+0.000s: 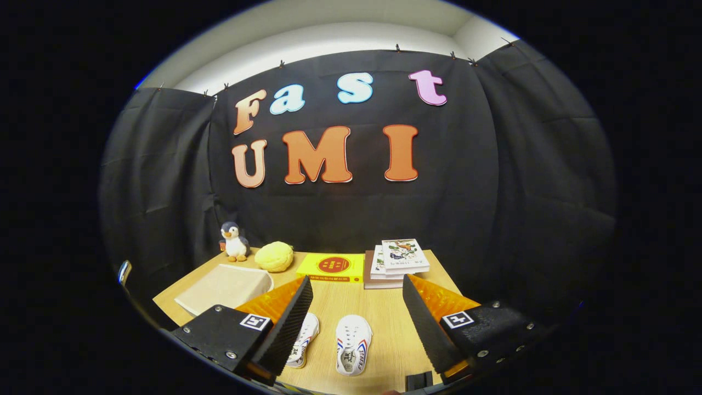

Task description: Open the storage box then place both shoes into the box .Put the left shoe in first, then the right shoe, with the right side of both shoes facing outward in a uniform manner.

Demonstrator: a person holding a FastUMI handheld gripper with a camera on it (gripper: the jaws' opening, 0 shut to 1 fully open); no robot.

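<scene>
Looking across the wooden surface (pixel 384 312) from left to right, we are seeing a beige fabric storage box (pixel 225 286) lying flat and closed at the left, with a penguin toy (pixel 235 242) and a yellow plush ball (pixel 274 256) behind it, then a yellow book (pixel 330 267) and a stack of books (pixel 397 260) toward the back. We are holding the tool (pixel 356 321) wide open above the near edge, gripping nothing, its fingers spread well apart. Under it, the two white canvas shoes are lying side by side with toes pointing away from us: the left shoe (pixel 303 340) is sitting partly hidden behind the left finger, and the right shoe (pixel 353 344) is resting between the fingers. We are judging the box to be light and floppy, likely to slide or sag unless we pinch its lid edge firmly. The shoes are looking small, light and soft in the upper but stiffer at the rubber sole, so we are reckoning the heel collar or the side wall near the opening to be the surest hold, with little risk of damage.
</scene>
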